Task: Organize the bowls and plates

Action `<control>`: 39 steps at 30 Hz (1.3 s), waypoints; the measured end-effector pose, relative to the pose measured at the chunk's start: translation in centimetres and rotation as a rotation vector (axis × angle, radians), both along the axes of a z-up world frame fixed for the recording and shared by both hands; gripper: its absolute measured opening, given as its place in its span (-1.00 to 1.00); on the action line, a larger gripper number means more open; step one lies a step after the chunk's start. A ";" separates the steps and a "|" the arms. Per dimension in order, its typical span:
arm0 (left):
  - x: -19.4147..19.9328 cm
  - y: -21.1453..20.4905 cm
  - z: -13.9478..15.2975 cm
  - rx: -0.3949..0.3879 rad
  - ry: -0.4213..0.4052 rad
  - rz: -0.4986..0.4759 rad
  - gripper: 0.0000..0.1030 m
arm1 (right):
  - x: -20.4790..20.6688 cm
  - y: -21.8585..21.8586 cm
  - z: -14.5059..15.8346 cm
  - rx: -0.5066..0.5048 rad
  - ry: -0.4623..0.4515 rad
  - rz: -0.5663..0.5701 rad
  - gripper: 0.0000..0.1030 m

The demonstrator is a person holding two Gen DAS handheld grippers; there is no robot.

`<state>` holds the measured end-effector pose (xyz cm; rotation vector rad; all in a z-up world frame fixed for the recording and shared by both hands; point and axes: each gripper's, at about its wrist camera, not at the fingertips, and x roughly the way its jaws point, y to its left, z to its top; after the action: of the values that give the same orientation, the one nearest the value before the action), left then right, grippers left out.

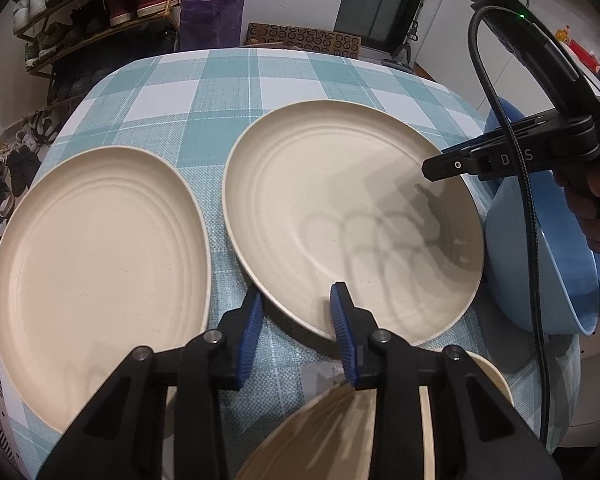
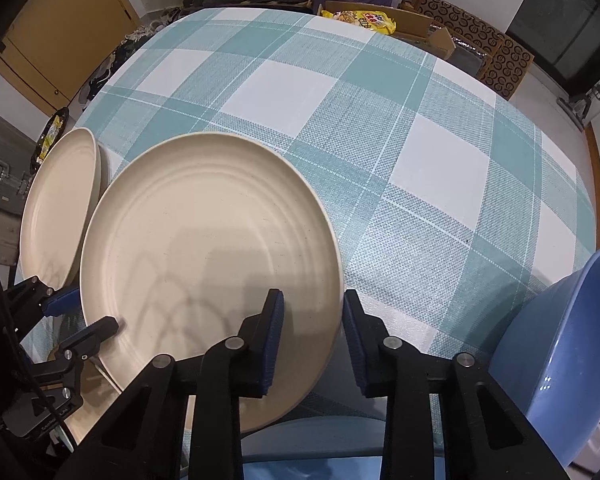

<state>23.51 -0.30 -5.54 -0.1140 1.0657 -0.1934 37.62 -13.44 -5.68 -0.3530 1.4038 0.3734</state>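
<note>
On the teal-and-white checked tablecloth [image 2: 400, 128] two cream plates lie side by side, close but not touching: the left plate [image 1: 96, 264] and the right plate [image 1: 340, 216], whose near rim sits between the narrowed blue pads of the left gripper [image 1: 296, 320], while its right edge lies between the pads of the right gripper [image 2: 312, 336]. Whether either pair presses the rim I cannot tell. A blue bowl [image 2: 564, 360] crowds the plate's right side and a cream bowl [image 1: 496, 376] lies nearer the left gripper, but the cloth beyond the plates is bare to its far edge.
</note>
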 end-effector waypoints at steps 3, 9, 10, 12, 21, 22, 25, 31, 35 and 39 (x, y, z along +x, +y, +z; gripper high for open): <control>0.0 0.0 0.2 0.004 -0.010 0.001 -0.38 | -0.1 0.0 0.3 0.001 -0.012 0.000 -0.47; -0.1 0.0 0.7 0.008 -0.025 0.007 -0.40 | -0.1 -0.4 1.0 0.014 -0.036 -0.014 -0.54; -0.1 0.0 0.7 0.009 -0.028 0.008 -0.40 | -0.1 -0.4 1.1 0.017 -0.040 -0.017 -0.54; -0.1 0.0 0.9 0.010 -0.033 0.009 -0.40 | -0.1 -0.5 1.3 0.022 -0.045 -0.019 -0.54; -0.7 0.8 2.2 0.011 -0.071 0.031 -0.40 | -0.4 -0.2 3.0 0.068 -0.090 -0.025 -0.54; -0.8 0.9 2.4 0.011 -0.076 0.034 -0.40 | -0.4 -0.1 3.1 0.070 -0.094 -0.024 -0.55; -1.1 1.3 2.9 0.012 -0.096 0.048 -0.40 | -0.6 0.4 3.8 0.082 -0.115 -0.020 -0.54; -1.9 2.1 3.6 0.004 -0.118 0.071 -0.40 | -1.4 1.1 5.0 0.101 -0.134 -0.010 -0.55; -2.6 2.3 4.2 0.003 -0.135 0.079 -0.40 | -2.0 1.6 5.9 0.115 -0.146 -0.006 -0.54; -3.6 2.6 5.0 0.006 -0.155 0.087 -0.40 | -2.6 1.9 6.6 0.128 -0.153 -0.002 -0.54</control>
<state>19.89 2.32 -0.56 -0.1379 0.9055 -0.1182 35.03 -11.57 0.93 -0.2700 1.2244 0.4238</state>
